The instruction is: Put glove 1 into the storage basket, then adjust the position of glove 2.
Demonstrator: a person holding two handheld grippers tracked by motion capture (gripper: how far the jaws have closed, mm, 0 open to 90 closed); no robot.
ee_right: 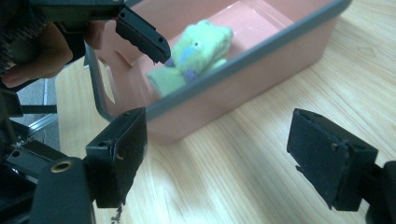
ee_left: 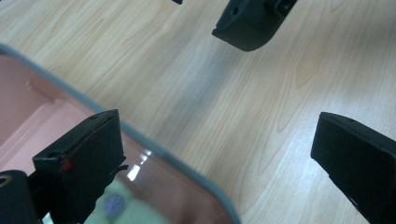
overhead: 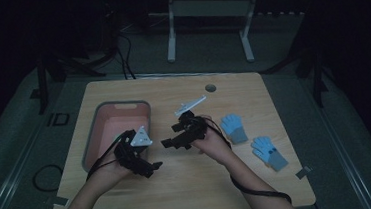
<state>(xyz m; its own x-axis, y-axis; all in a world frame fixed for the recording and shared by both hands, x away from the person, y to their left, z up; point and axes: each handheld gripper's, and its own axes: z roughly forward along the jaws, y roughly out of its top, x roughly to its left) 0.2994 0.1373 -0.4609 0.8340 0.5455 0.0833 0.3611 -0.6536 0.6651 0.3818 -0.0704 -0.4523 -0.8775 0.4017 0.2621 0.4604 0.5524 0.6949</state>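
Observation:
A pink bin with a grey rim [overhead: 93,122] stands on the left of the wooden table [overhead: 195,184]. A green glove with blue patches [ee_right: 198,49] lies inside it; a corner of the glove [ee_left: 116,205] shows under the rim [ee_left: 187,165]. My left gripper [overhead: 145,158] is held at the bin's near right corner, jaws wide open and empty [ee_left: 217,154]. My right gripper [overhead: 171,135] faces the bin from the table's middle, also open with nothing between its jaws [ee_right: 224,154]. Two light blue gloves [overhead: 234,128] [overhead: 269,152] lie flat to the right.
A round cable hole [overhead: 210,88] sits near the table's far edge. A white metal frame [overhead: 206,10] stands on the floor beyond. A black cable [overhead: 253,192] trails from the right gripper along the forearm. The room around is dark.

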